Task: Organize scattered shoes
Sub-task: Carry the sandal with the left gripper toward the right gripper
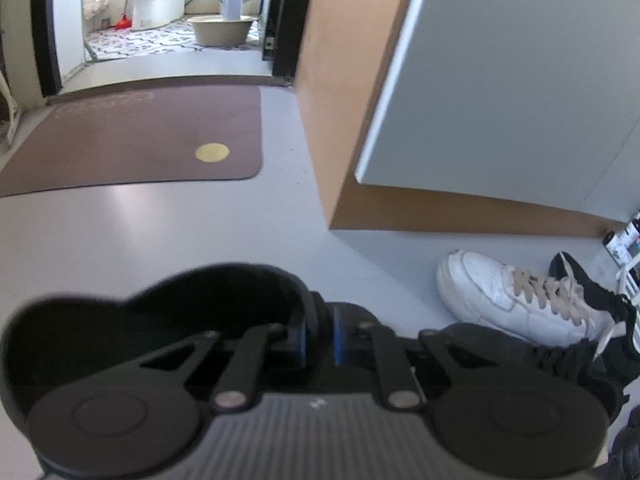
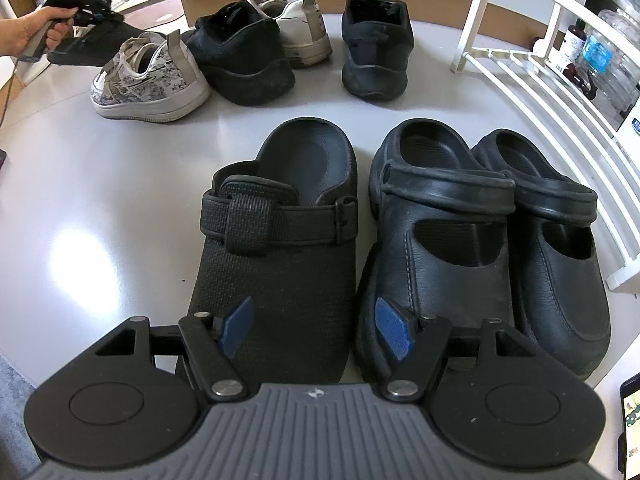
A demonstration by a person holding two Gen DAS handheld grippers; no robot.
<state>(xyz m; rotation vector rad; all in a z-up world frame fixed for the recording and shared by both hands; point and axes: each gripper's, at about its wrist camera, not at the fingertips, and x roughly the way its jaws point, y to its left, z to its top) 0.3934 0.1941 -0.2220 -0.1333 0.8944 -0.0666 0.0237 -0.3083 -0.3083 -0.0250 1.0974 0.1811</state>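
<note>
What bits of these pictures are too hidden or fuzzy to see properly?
- Left wrist view: black shoe in the left gripper, blurred, partly behind the gripper's body.
- Left wrist view: black sneaker, behind the white sneaker, cut by the right edge.
- Right wrist view: textured clog, toe hidden under the right gripper.
- Right wrist view: bottles, labels too small to read.

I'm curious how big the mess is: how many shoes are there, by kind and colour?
Black clogs: 4, counting the clog in the left gripper
White sneakers: 2
Black sneakers: 2
Total: 8
</note>
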